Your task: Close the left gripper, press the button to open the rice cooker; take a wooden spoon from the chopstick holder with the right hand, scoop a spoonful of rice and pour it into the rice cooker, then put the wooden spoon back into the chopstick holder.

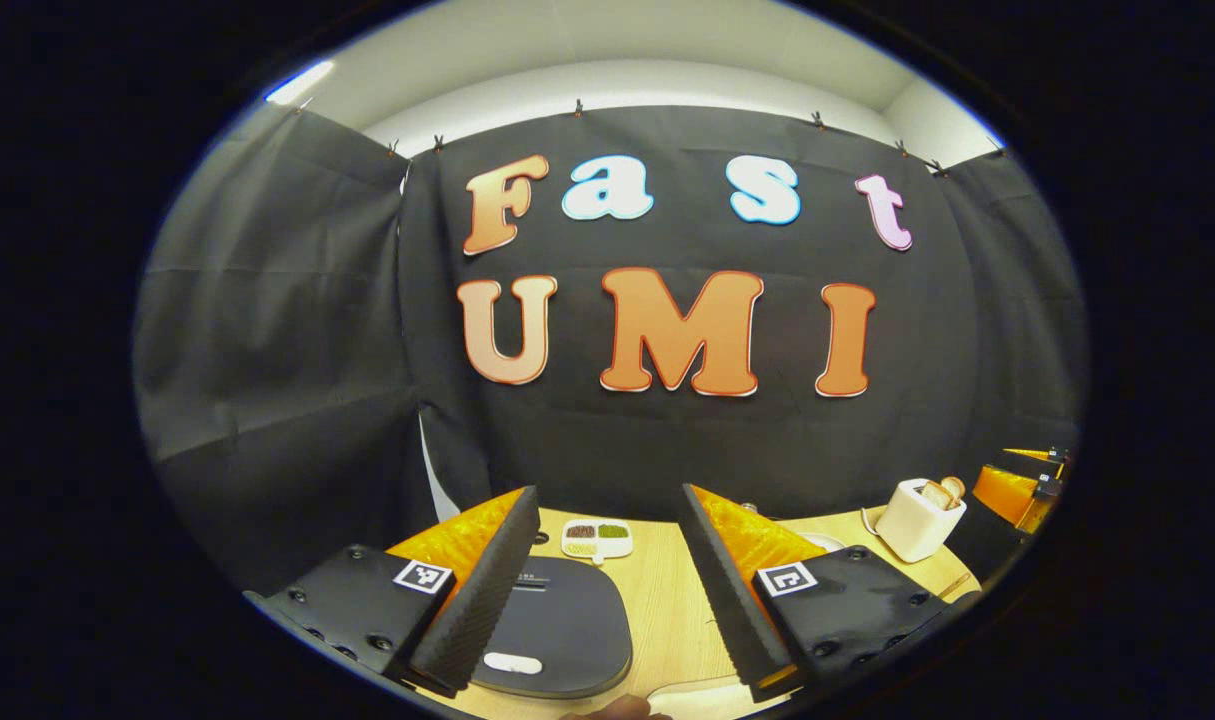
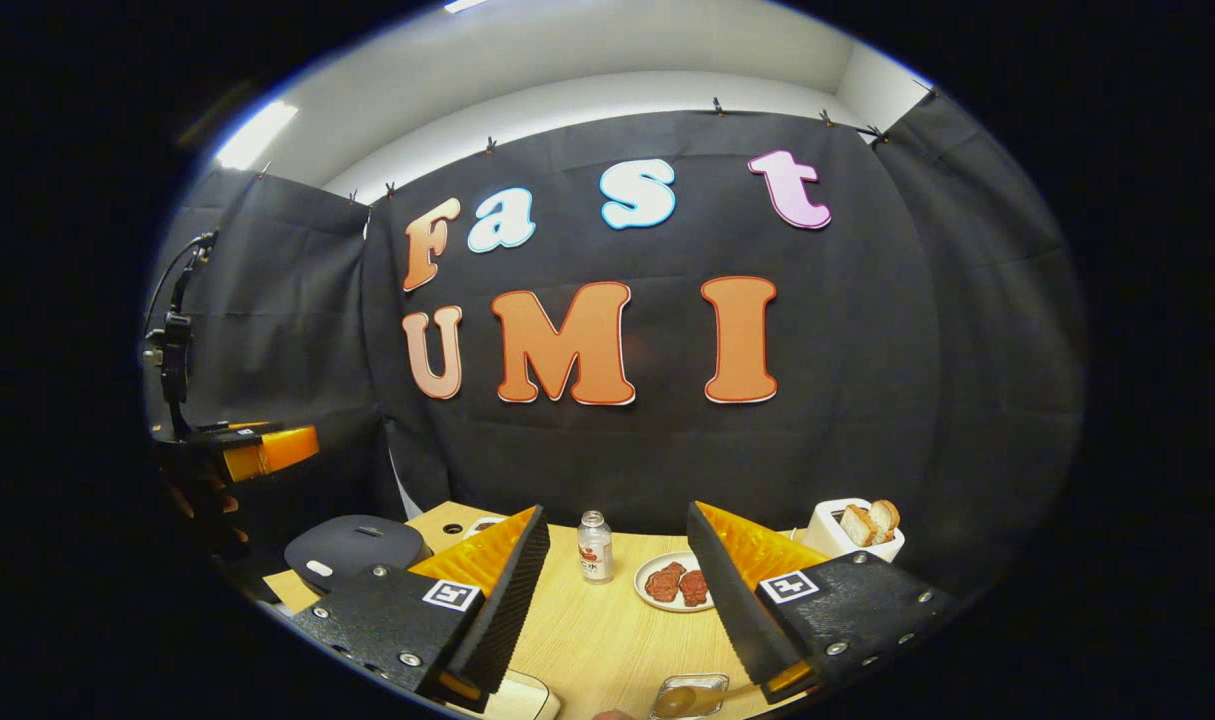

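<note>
step: we're at the very start, so we shut the left gripper [image 1: 607, 590] first, then go for the button.
left jaws: wide apart, nothing between them, hanging above the desk [image 1: 667, 600].
rice cooker: dark lid [image 1: 557, 625] sits at about 7 o'clock in the left gripper view, lid down; the pale bar [image 1: 513, 663] near its front edge is probably the button.
how we'd press: close fully, come down straight on that bar with the tips, push firmly and don't slide off.
right jaws: right gripper [image 2: 617, 600] is wide too, empty.
spoon: something wooden pokes up at 6 o'clock in the right gripper view [image 2: 692, 697]; can't tell if it's the holder.
extras: toaster [image 1: 917, 518] at 4 o'clock, keep clear.
</note>
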The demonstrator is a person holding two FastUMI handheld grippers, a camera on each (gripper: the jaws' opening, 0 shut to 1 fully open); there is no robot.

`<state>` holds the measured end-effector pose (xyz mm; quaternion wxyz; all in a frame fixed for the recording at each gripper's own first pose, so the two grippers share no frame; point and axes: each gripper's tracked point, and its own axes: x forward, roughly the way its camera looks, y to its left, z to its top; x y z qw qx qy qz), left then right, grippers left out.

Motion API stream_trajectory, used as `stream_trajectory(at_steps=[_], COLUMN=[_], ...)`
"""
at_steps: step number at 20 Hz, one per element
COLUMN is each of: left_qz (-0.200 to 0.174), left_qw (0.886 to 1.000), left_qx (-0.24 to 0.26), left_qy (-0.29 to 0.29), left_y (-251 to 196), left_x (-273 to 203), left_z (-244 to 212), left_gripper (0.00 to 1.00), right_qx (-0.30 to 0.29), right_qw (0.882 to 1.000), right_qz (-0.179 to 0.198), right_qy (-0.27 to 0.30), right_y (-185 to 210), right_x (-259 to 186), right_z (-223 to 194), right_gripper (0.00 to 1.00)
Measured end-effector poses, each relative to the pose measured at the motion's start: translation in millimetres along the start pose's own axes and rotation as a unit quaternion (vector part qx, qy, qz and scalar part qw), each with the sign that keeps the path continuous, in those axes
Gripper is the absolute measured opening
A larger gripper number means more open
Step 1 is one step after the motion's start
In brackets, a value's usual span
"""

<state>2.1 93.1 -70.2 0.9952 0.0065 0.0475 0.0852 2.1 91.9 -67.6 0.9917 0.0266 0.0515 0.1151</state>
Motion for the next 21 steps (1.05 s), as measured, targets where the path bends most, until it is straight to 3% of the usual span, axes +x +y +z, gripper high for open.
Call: stream_trajectory(at_steps=[4,10,16,21], left_qz=[-0.018,-0.012,-0.024,-0.033], left_qw=[0.999,0.997,0.993,0.994], left_qx=[0.018,0.047,0.045,0.036], left_qy=[-0.032,-0.065,-0.103,-0.1], left_y=[-13.3,-26.8,-30.6,-35.1], left_x=[-7.5,-17.1,-20.3,-19.4], left_z=[12.9,20.9,37.2,33.4], left_gripper=[0.95,0.97,0.98,0.99], right_qx=[0.002,-0.002,0.001,-0.001], right_qw=[1.0,1.0,1.0,1.0], right_qz=[0.005,0.013,0.011,0.008], right_qy=[-0.02,-0.019,-0.022,-0.03], right_y=[7.9,15.9,16.9,16.7], right_x=[1.7,5.4,8.1,7.0], right_z=[8.8,6.3,8.7,11.7], right_gripper=[0.87,0.87,0.87,0.87])
